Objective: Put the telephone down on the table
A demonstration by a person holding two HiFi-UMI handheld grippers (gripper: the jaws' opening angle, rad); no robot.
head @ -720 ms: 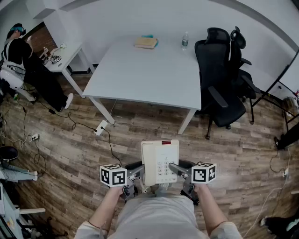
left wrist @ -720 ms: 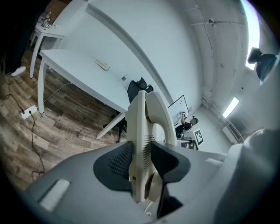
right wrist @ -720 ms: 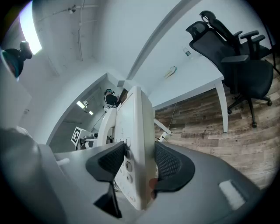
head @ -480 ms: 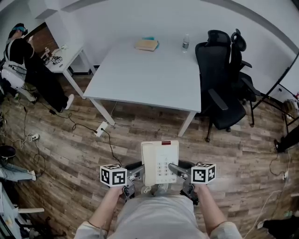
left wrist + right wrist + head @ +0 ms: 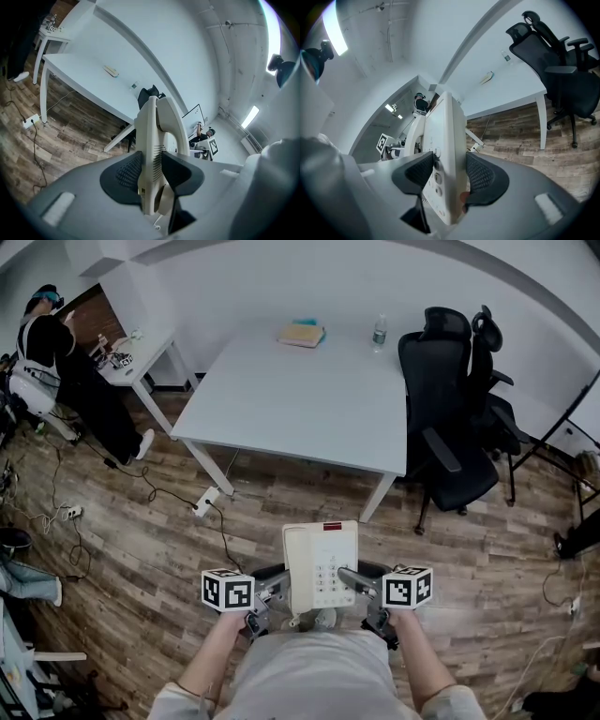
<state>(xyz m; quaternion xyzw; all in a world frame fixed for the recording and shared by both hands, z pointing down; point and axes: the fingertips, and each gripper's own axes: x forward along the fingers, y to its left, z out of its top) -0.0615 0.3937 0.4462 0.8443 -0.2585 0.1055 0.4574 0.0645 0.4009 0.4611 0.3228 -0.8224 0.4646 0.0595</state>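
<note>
Cream plastic telephone (image 5: 321,566) rides keypad-up over the floor, well short of the white desk (image 5: 300,390), because my left tool (image 5: 272,594) and right tool (image 5: 361,585) each clamp an opposite side edge, which I judge steadies it.

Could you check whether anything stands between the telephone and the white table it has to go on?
Nothing visible does. The telephone, clamped in the left tongs and right tongs, hangs over bare floor, and the near part of the table is bare. The book and bottle sit at its far edge; the chair stands beside its right side.
</note>
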